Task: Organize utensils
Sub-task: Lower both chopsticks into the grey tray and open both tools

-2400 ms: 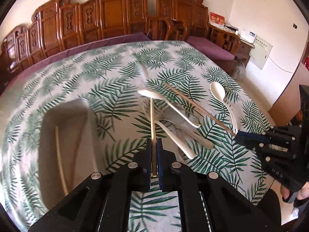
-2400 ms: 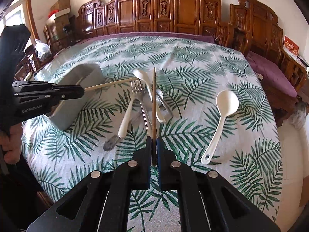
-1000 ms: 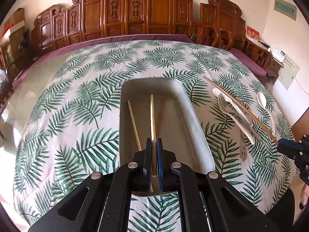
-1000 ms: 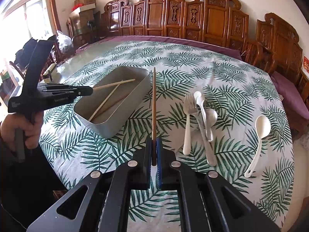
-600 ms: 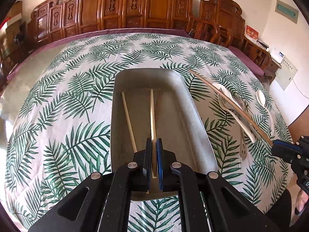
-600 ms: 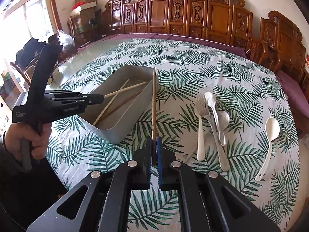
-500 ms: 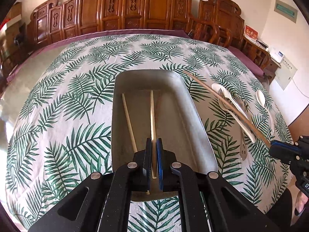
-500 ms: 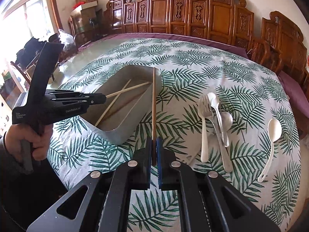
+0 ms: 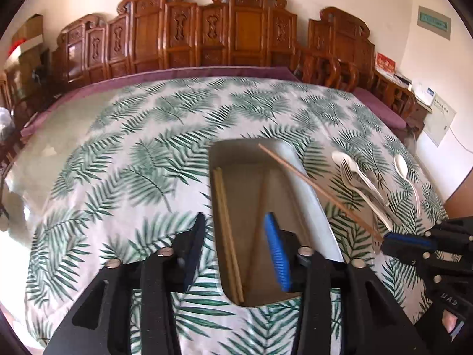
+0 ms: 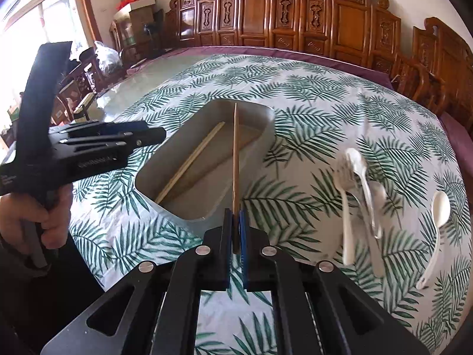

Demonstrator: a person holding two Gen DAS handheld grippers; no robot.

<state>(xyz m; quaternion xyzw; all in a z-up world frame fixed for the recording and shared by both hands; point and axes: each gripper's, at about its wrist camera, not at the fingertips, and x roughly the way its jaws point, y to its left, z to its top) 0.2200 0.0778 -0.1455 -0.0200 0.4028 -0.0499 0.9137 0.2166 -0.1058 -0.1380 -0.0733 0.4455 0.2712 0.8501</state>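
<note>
Carved wooden chairs line the top of both views, behind a palm-leaf tablecloth [image 9: 118,159]. In the left-wrist view my left gripper [image 9: 236,251], bottom centre, has just been opening and stands spread and empty over the grey tray [image 9: 322,207], where the pale chopsticks [image 9: 227,236] lie along its left wall. Right of that, my right gripper [image 10: 235,230] is clamped on a brown chopstick [image 10: 235,153] whose tip hangs over the tray. I should lower it lengthwise, parallel to the others, before letting go. Forks and spoons [image 10: 354,195] wait at mid right.
</note>
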